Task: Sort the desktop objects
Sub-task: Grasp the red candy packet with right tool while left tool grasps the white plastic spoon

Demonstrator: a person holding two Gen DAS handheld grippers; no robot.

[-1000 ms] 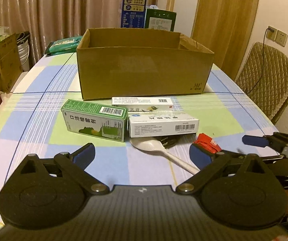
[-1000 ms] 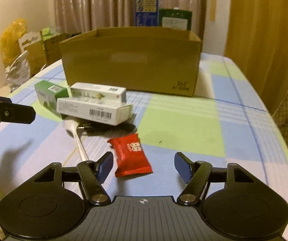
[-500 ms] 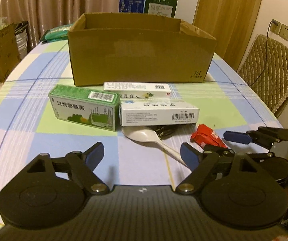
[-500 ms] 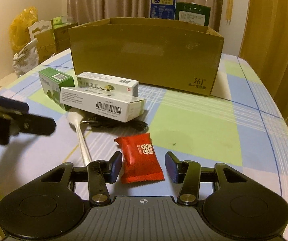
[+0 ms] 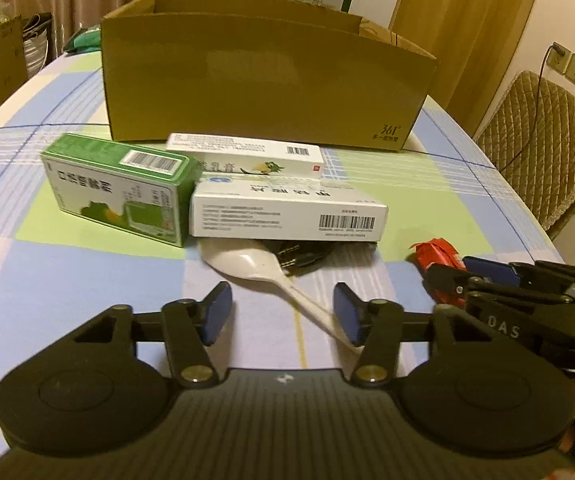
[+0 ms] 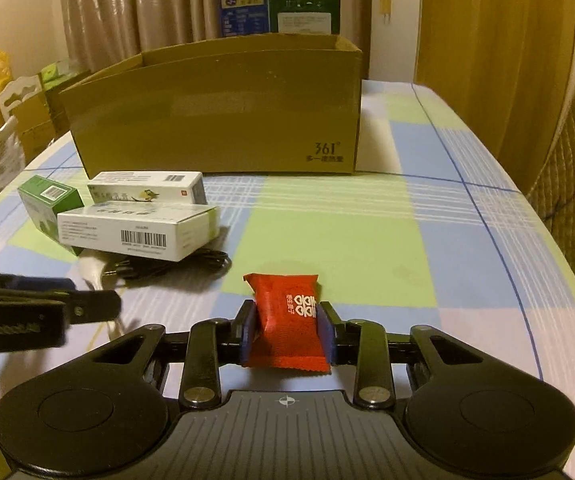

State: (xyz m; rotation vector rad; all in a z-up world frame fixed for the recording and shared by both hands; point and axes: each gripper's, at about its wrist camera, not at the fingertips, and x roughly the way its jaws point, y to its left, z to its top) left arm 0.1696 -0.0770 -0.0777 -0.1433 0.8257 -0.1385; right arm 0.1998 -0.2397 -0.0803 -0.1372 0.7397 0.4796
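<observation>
A white plastic spoon [image 5: 247, 260] lies on the checked tablecloth, its bowl under the near white box [image 5: 287, 216]. My left gripper [image 5: 282, 312] straddles the spoon's handle; its jaws are closing, the handle lies close to the right pad [image 5: 347, 312] and the left pad stands clear of it. A red snack packet [image 6: 287, 312] sits between the pads of my right gripper [image 6: 286, 328], whose jaws are closing and touch both its sides. An open cardboard box [image 5: 267, 80] stands behind. The right gripper [image 5: 459, 270] also shows at the right of the left wrist view.
A green carton [image 5: 115, 188] and a second white box [image 5: 247, 156] lie by the first, with a black cable [image 6: 175, 268] under them. A padded chair [image 5: 543, 152] stands off the table's right edge. Cartons and bags sit at the far left.
The left gripper came down and forward over the spoon handle while its jaws narrowed. The right gripper's jaws closed from either side onto the red packet.
</observation>
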